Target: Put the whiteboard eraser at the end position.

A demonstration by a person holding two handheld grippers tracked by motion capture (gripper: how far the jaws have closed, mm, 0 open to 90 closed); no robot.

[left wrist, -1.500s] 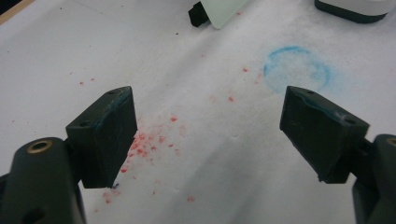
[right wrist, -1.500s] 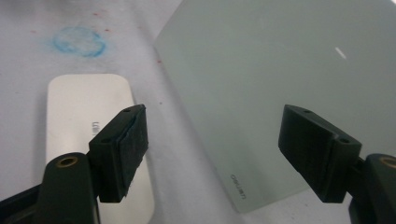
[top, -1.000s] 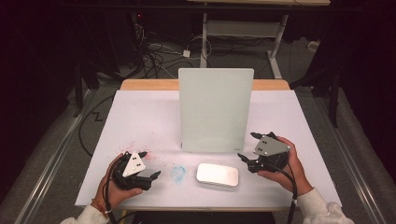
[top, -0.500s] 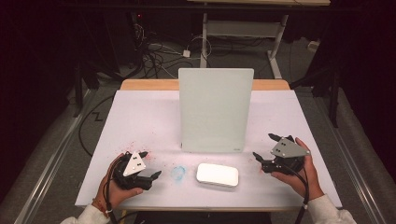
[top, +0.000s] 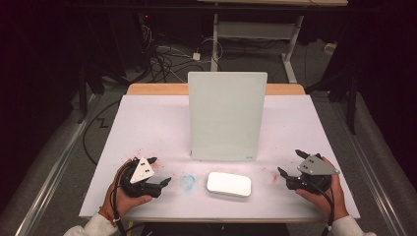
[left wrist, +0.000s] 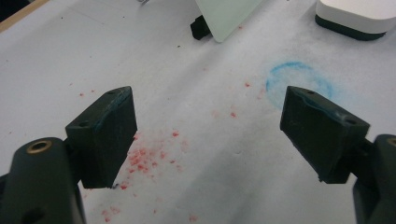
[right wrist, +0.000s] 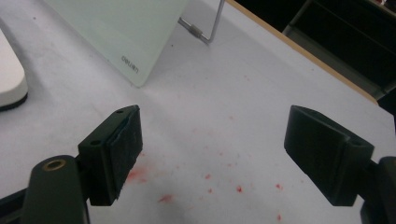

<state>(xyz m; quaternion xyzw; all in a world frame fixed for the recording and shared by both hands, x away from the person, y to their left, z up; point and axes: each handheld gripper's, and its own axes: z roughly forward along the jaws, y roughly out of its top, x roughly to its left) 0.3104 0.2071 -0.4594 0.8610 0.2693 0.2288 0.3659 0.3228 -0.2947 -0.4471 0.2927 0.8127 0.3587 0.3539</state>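
Counter: white surface with a wooden strip along its far edge, speckled with red marks near both near corners.

White board: pale glass panel, standing upright on a wire stand at the middle of the counter, lettering at its lower corner in the right gripper view.

White box: flat, rounded, with a dark base; lies near the near edge at its middle, just in front of the board, apart from both grippers.

Blue ring: a smudged circle drawn on the counter, just left of the box.

Left gripper: held in the left hand by the near left corner, low over the counter, pointing toward the blue ring; jaws spread wide, nothing between them, red specks below.

Right gripper: held in the right hand by the near right corner, well apart from the box; jaws spread wide and empty over red specks, tips toward the board's corner.
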